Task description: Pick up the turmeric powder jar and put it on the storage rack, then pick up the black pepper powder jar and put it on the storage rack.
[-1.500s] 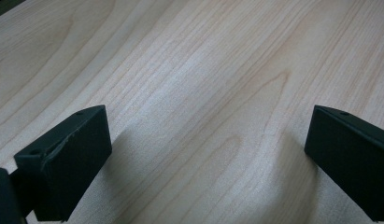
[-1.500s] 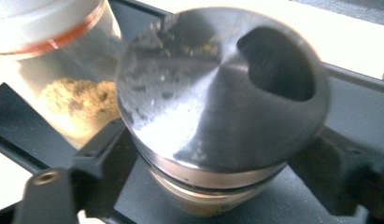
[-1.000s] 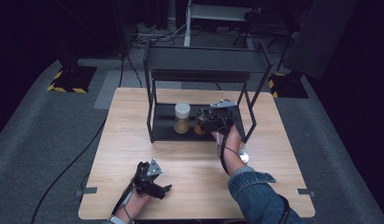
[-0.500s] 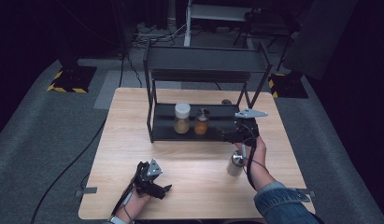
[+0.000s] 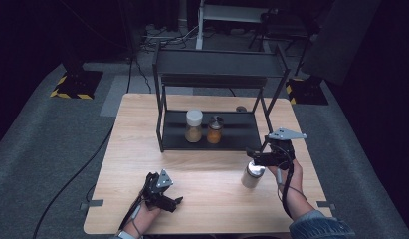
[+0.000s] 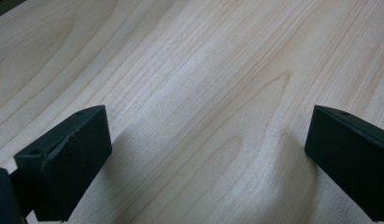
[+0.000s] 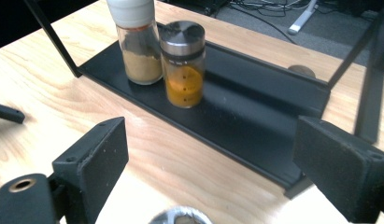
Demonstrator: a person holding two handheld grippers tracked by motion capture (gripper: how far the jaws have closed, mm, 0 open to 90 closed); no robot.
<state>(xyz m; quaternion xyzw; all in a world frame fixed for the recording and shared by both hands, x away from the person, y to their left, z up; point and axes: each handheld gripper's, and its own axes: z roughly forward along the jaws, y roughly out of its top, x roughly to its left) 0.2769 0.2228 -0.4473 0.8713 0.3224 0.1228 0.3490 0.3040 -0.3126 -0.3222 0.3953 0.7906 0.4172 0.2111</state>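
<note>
- Three jars are counted: a white-lidded jar (image 5: 193, 126), a metal-lidded jar (image 5: 214, 129) and a third jar (image 5: 253, 174) on the table (image 5: 142, 164).
- One black rack (image 5: 217, 74) is counted.
- Two grippers are counted: the left gripper (image 5: 164, 196) and the right gripper (image 5: 256, 158).

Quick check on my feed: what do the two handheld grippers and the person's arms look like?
Both grippers are black with two blocky black jaws. The left gripper and right gripper each carry a grey three-cornered plate on top and trail a black cable along the forearm. A blue denim sleeve covers the right arm.
</note>
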